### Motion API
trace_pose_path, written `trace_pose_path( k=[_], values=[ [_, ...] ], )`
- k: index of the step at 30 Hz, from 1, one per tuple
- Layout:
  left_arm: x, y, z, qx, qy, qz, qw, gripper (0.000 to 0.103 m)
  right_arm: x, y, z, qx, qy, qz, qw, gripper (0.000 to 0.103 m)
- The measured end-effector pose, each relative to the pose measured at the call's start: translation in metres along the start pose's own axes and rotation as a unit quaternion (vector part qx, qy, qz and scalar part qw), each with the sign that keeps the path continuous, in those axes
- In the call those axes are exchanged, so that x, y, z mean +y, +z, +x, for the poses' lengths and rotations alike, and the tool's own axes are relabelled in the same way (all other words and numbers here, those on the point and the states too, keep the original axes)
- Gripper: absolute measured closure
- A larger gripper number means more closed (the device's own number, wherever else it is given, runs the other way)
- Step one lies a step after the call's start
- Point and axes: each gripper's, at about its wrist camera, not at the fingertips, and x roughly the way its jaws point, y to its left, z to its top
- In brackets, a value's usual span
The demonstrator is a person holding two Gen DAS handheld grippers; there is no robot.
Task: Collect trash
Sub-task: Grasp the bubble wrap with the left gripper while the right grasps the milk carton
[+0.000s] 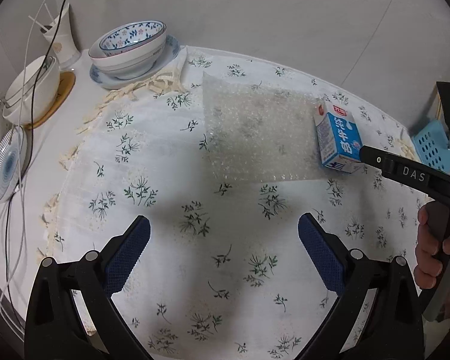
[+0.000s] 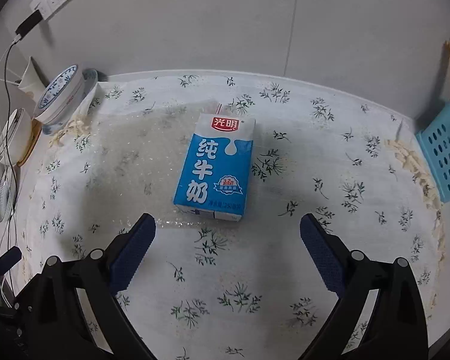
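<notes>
**Lining up on the milk carton**

Left wrist view: our left gripper [image 1: 224, 234] hangs spread wide and empty over the floral tablecloth [image 1: 153, 162]. The milk carton [image 1: 338, 138] lies at two o'clock on the edge of a bubble-wrap sheet [image 1: 255, 132], with the right gripper [image 1: 363, 151] close beside it.

Right wrist view: our right gripper [image 2: 228, 234] is also wide apart, holding nothing, with the milk carton [image 2: 214, 168] dead ahead at twelve. It lies flat, its long axis running away from us, top (straw end) pointing far. We judge the approach is under way; next we close across its narrow width.

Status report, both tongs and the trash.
Left tongs open, empty. Right tongs open, facing milk carton. Carton lies partly on bubble wrap. Nothing blocking.
</notes>
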Motion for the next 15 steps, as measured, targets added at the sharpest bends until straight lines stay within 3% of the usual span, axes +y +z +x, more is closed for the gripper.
trace_pose_path(
  k=[9, 12, 15],
  values=[
    [0.004, 0.039, 0.071, 0.043, 0.020, -0.012, 0.9988, 0.006, 0.001, 0.022, 0.043, 0.034, -0.016, 0.020, 0.999, 0.010],
    [0.006, 0.048, 0.088, 0.055, 0.023, -0.020, 0.9980, 0.006, 0.004, 0.026, 0.050, 0.047, -0.014, 0.024, 0.999, 0.019],
    [0.007, 0.056, 0.100, 0.062, 0.024, -0.026, 0.9974, 0.007, 0.004, 0.028, 0.061, 0.076, 0.002, 0.041, 0.996, 0.040]
  ],
)
